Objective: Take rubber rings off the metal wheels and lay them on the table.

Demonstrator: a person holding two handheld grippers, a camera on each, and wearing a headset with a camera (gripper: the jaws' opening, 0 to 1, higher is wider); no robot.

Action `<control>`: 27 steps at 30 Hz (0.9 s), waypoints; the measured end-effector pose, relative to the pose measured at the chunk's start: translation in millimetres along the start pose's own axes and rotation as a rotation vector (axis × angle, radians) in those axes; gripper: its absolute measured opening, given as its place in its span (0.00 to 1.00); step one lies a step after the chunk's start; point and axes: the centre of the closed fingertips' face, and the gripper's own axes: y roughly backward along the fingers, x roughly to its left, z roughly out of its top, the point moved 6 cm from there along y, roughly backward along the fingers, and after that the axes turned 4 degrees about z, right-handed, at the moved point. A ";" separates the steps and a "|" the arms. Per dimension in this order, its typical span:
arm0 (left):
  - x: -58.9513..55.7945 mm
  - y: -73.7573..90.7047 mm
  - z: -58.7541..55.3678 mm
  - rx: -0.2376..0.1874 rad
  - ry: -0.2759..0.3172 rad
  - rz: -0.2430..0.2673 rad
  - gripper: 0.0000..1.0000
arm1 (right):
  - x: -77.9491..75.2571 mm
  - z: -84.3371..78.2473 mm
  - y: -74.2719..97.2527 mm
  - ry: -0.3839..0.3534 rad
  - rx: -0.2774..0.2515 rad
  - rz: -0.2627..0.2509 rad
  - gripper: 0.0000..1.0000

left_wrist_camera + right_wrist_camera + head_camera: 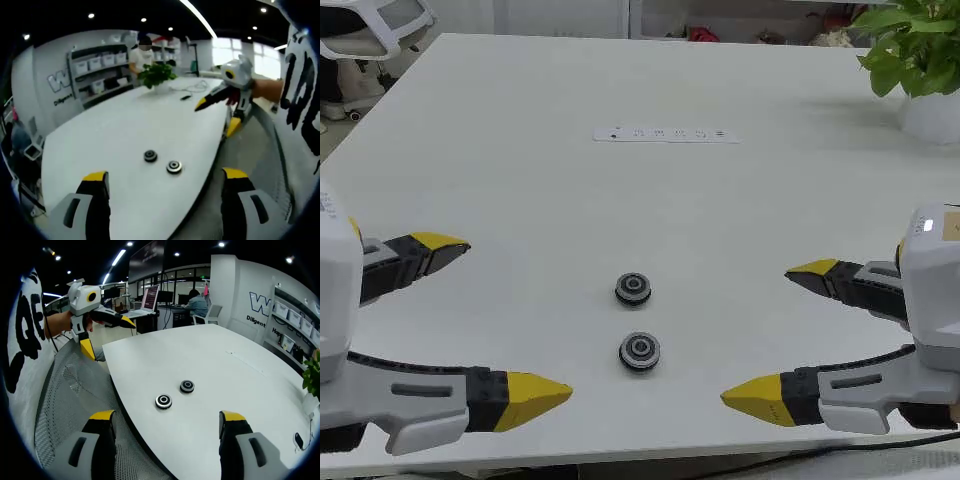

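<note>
**Q:** how's the ring job looking? anything about to bite you?

**A:** Nothing's started yet, I'd say. The far wheel lies flat around the middle of the table. The near wheel sits at its 6 o'clock, close but not touching. The black rings look to be on both. My left gripper hangs at 9 o'clock of the pair and my right gripper at 3 o'clock. Both have jaws spread wide with nothing in them, and both are well clear of the wheels.

**Q:** so what's the worry?

**A:** A few things, all guesses. The wheels are small and my jaws are big. If I nip a ring with one gripper and don't pin the metal with the other, the whole wheel probably lifts or skates across the table. They sit near each other, so a sloppy approach to one could shove the other. The near wheel also has the table edge at its 6 o'clock, not far off. Tip it onto its rim and it could roll right off. And a stretched ring might ping away when it lets go.
</note>
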 end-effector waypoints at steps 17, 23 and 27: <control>-1.6 1.9 3.6 -0.002 -0.006 0.003 0.93 | -0.5 -1.4 2.1 0.001 -0.001 -0.005 0.78; -3.4 1.9 1.7 0.002 0.002 -0.001 0.93 | 0.2 -5.6 1.4 -0.008 0.003 -0.007 0.78; -4.1 1.7 0.6 0.004 0.002 -0.003 0.93 | 0.9 -7.4 0.6 -0.012 0.006 -0.005 0.78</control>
